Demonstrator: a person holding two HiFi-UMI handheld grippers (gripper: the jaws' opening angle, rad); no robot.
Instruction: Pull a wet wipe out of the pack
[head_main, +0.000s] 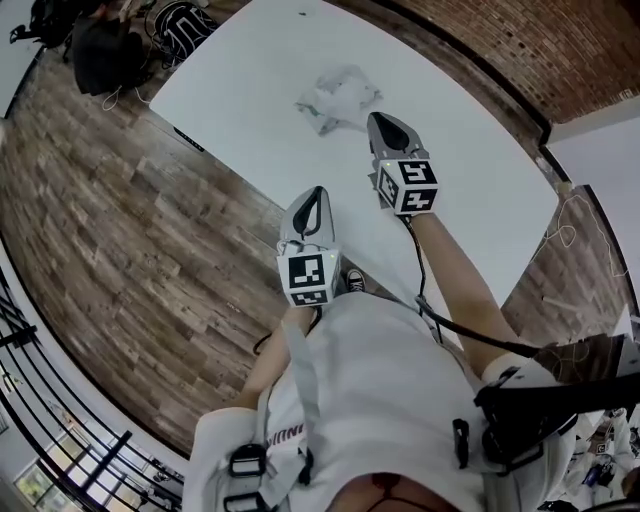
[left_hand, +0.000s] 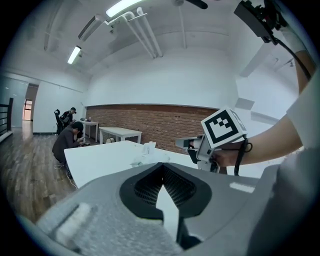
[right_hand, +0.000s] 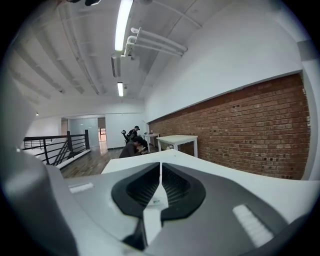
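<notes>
head view, looking steeply down: a white tabletop (head_main: 250, 60) stands on a wooden floor (head_main: 120, 220), with a brick wall (head_main: 500, 40) along its far side. the pack of wet wipes (head_main: 338, 98) lies on the tabletop toward its far side, pale and crumpled on top; pack and wipe cannot be told apart here. the right gripper (head_main: 383, 120), carried on an outstretched arm, is over the tabletop with its tip just beside the pack, on the pack's right in this view; no contact can be made out. the left gripper (head_main: 318, 192) is at the near edge of the tabletop, farther from the pack than the right one, pointing the same way. left gripper view: the jaws meet at their tips and hold nothing; the pack shows beyond them on the tabletop, with the right gripper and its marker cube to the right. right gripper view: the jaws stand barely apart, a thin slit between the tips, nothing gripped; bare tabletop lies ahead. a seated person (left_hand: 70, 140) is at another table in the background
</notes>
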